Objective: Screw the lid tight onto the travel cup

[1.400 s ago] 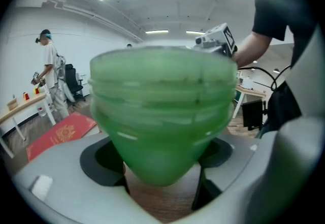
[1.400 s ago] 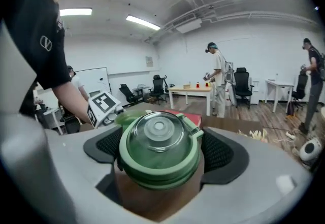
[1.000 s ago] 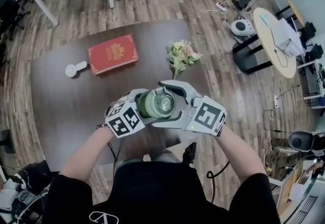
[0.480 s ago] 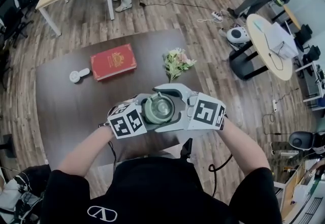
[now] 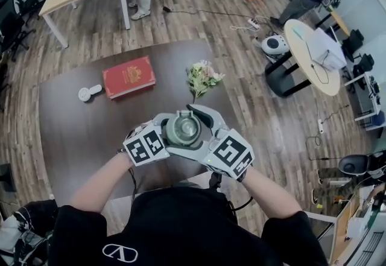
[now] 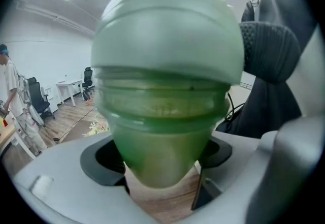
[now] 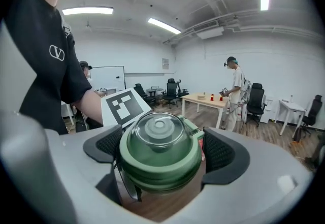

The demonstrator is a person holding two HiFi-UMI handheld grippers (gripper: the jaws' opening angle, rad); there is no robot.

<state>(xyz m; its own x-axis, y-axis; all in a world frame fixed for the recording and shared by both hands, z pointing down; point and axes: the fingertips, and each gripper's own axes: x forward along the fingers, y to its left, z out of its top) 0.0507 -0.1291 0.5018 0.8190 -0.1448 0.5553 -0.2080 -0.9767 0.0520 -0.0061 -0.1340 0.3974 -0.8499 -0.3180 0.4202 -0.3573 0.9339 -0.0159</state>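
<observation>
Over the 6 o'clock edge of the desk [image 5: 78,132], holding the travel cup [image 6: 162,111] clamped in the left gripper [image 6: 162,157] as anchor, with the right gripper [image 7: 163,153] closed round the lid [image 7: 158,134] from 3 o'clock, seemingly for tightening.

The book [image 5: 129,76] lies on the table [image 5: 78,132], flowers [image 5: 202,78] to its right, travel cup [image 5: 182,128] nearer.

I wear a black short-sleeved shirt [image 5: 181,228] with a white logo [image 5: 118,253]; my grey left hand-held gripper [image 5: 175,134] and right hand-held gripper [image 5: 188,128] bear black-and-white marker cubes [image 5: 143,145].
</observation>
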